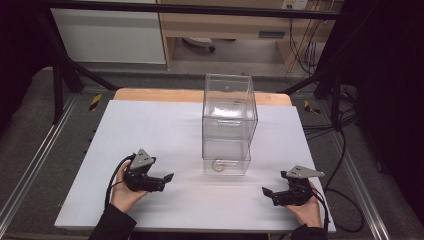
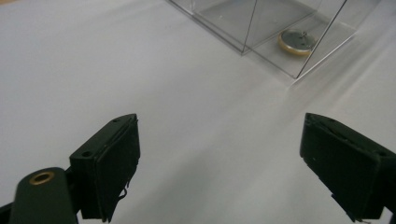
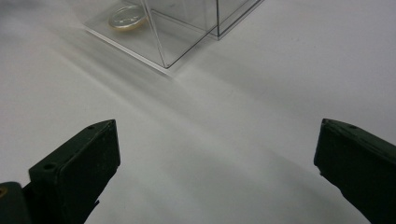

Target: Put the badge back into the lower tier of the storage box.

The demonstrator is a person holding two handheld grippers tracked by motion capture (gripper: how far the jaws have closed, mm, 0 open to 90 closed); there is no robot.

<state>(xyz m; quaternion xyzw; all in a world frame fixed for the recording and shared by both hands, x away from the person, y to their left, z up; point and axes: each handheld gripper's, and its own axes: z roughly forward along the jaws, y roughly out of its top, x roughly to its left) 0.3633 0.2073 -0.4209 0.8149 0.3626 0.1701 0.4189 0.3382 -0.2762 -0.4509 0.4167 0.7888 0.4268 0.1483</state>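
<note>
The white table (image 1: 150,130) carries a tall clear acrylic drawer unit (image 1: 229,112), which serves as the landmark here. Its lower drawer (image 1: 226,159) is slid out toward the person's side, and a small round gold-rimmed watch (image 2: 295,42) lies flat on the drawer floor, near its front wall. Judging from that, the placing looks done: the watch sits inside and nothing is carried, so what seems left is pushing the drawer back into the unit. The upper compartment appears shut and empty, though glare makes that hard to confirm. Both tools rest low on the table on the near side of the unit, well apart from it. The left gripper (image 1: 167,178) lies to the near left of the unit, its jaws spread wide with only bare tabletop between them, touching nothing. The right gripper (image 1: 267,192) lies to the near right of the unit, likewise gaping wide and empty, its tips pointing inward toward the drawer
</note>
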